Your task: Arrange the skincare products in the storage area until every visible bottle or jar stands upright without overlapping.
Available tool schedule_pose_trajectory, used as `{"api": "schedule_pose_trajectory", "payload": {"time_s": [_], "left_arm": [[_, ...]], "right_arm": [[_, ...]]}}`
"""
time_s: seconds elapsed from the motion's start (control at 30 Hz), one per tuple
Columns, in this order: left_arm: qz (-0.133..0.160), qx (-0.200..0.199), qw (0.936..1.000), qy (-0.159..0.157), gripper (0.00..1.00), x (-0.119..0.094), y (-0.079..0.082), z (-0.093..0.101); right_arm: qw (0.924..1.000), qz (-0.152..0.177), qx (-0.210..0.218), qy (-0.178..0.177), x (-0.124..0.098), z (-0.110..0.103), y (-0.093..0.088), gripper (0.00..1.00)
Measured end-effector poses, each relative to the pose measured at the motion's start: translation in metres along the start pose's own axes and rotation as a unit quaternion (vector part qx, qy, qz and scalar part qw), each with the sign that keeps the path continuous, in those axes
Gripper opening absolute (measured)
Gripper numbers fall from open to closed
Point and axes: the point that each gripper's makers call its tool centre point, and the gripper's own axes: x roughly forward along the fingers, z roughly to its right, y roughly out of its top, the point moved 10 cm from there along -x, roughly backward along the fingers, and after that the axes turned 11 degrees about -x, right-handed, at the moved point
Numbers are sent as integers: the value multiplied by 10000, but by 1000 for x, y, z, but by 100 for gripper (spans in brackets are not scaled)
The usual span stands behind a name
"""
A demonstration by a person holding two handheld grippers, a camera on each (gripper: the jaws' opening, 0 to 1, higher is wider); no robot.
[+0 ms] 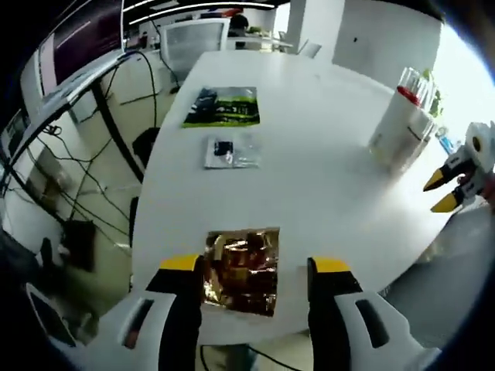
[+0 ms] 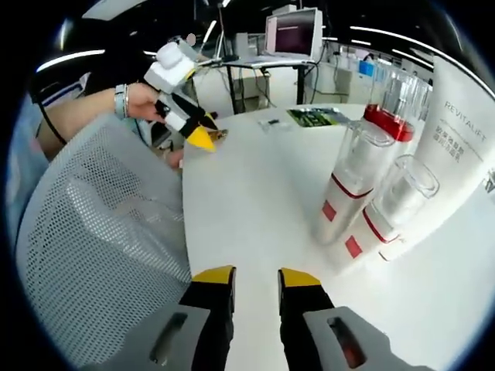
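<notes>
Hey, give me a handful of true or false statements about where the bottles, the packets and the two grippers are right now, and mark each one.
1. The left gripper has its jaws either side of a shiny gold packet near the table edge. True.
2. The right gripper is clamped on a bottle. False: its jaws hold nothing, above bare table.
3. The bottles with clear caps stand upright beside a tall white tube. True.
4. A green packet lies on the floor. False: it lies on the table.
5. A mesh chair stands next to the table. True.
</notes>
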Motion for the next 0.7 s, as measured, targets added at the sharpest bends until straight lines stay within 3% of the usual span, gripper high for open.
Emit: {"api": "schedule_pose_trajectory", "payload": {"time_s": [0.3,0.53,0.7], "left_arm": [[-25,160,9998,112,49,-7,0,1],[-177,8,9997,156,56,-4,-1,-6],[-79,-65,9999,56,57,-3,-1,-5]], "right_arm": [[10000,-21,-25,-90,0,1,-1,14],[9999,-40,-68,-90,0,0,0,14],[9999,-80,-56,-106,0,1,-2,13]]}}
